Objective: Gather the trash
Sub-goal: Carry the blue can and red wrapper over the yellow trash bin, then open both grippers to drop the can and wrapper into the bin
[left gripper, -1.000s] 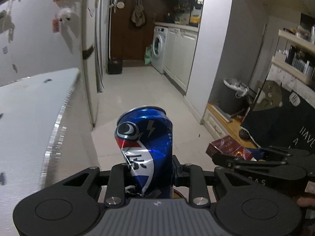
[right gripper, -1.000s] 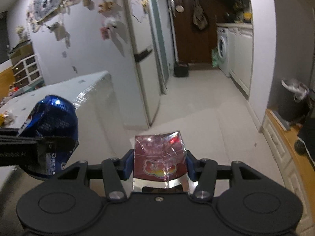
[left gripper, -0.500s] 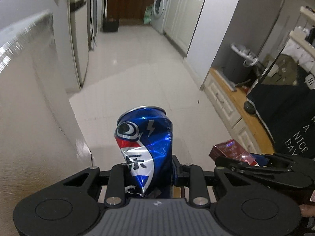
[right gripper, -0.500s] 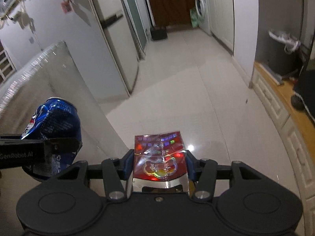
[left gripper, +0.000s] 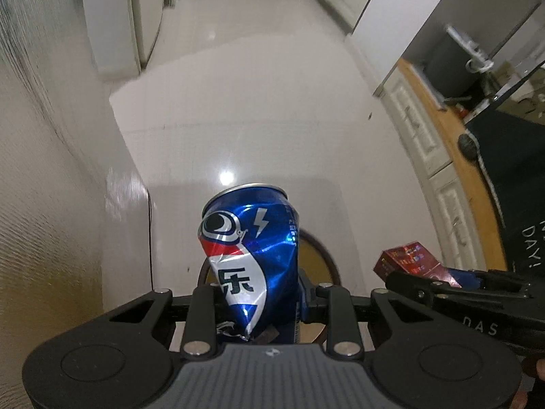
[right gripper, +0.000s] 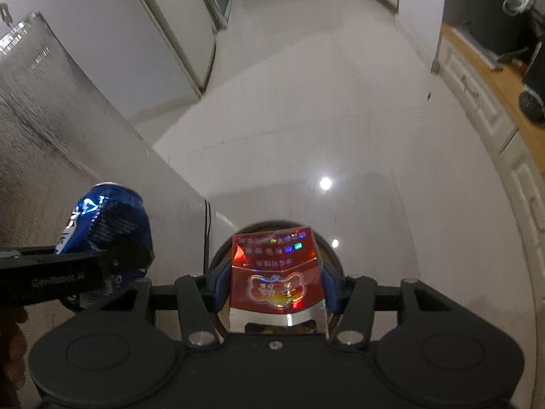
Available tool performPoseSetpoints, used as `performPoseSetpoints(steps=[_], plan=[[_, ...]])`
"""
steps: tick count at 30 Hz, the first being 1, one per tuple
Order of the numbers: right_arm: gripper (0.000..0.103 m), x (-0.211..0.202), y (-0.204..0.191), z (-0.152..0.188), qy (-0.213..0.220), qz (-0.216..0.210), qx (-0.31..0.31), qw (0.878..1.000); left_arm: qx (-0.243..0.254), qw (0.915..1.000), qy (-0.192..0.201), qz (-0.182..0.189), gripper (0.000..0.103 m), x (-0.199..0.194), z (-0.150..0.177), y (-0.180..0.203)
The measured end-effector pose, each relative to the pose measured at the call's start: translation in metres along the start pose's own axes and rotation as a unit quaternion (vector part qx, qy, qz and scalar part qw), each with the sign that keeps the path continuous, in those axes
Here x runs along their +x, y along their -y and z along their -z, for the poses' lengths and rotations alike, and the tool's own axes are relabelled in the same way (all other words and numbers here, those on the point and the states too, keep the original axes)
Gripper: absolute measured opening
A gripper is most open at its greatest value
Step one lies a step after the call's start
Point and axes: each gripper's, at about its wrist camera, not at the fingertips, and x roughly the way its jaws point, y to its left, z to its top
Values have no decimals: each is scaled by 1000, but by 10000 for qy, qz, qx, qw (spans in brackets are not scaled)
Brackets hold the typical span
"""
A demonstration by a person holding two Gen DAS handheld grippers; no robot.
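My left gripper (left gripper: 262, 293) is shut on a crushed blue soda can (left gripper: 252, 255), held upright above the floor. The can also shows at the left of the right wrist view (right gripper: 105, 214). My right gripper (right gripper: 274, 286) is shut on a red foil cigarette pack (right gripper: 276, 272), which also shows at the right of the left wrist view (left gripper: 408, 262). A round dark-rimmed bin (right gripper: 332, 252) sits on the floor directly below both grippers, mostly hidden behind the can and pack; its rim shows in the left wrist view (left gripper: 323, 255) too.
A white table side (left gripper: 51, 170) stands close on the left. A fridge (right gripper: 163, 44) is beyond it. White cabinets with a wooden top (left gripper: 432, 143) run along the right. Glossy white floor (left gripper: 255, 102) stretches ahead.
Both grippers have tilted down towards the floor and moved forward past the table edge. The round bin has come into view beneath them. Both still hold their items.
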Motion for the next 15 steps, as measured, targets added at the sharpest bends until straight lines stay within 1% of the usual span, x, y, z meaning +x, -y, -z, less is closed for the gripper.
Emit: performPoseSetpoints(steps=[6, 15], plan=[[55, 36, -4, -2, -425, 19, -133, 9990, -4, 9991, -414, 35, 29, 32, 2, -6], [57, 70, -7, 0, -851, 145, -296, 9958, 26, 9972, -744, 96, 29, 58, 5, -10]])
